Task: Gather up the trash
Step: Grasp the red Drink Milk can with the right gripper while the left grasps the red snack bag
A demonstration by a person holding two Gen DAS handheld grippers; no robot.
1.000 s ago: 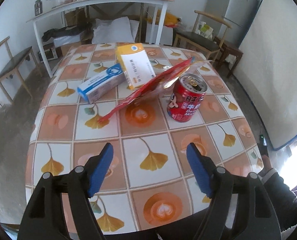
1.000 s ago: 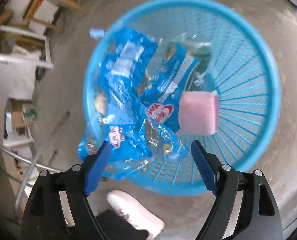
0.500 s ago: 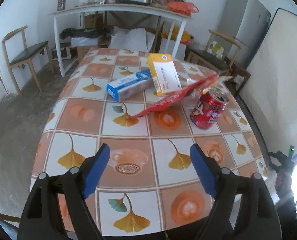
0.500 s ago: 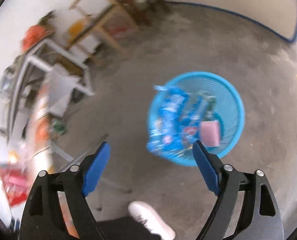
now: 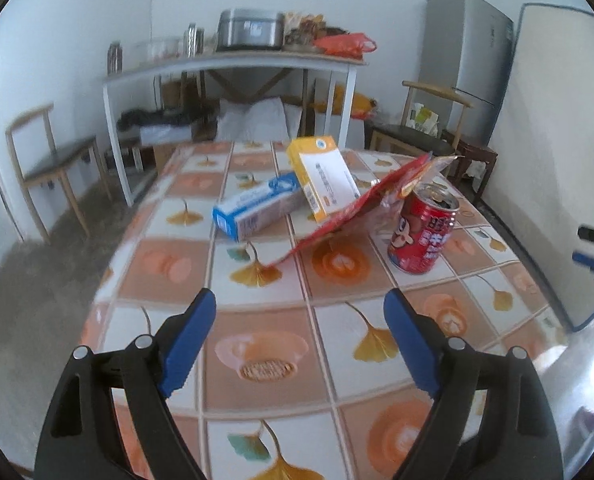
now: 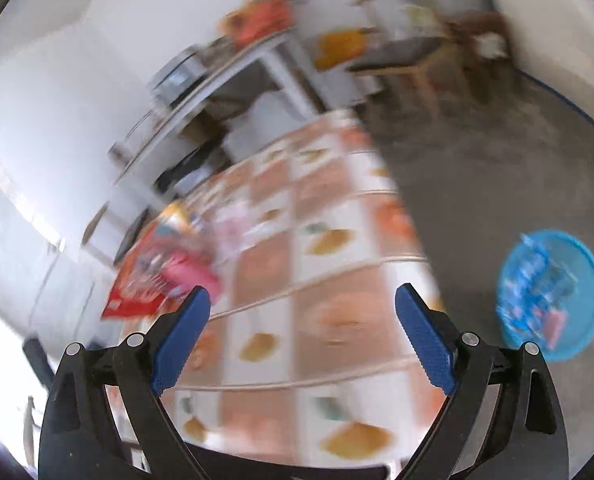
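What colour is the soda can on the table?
The can is red, with white writing. The left wrist view shows it best.

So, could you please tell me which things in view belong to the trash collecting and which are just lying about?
Part of the job:
- red can
- red wrapper
- blue-and-white box
- yellow box
- blue basket, already holding wrappers

Just lying about:
- wooden chair
- white shelf table
- fridge
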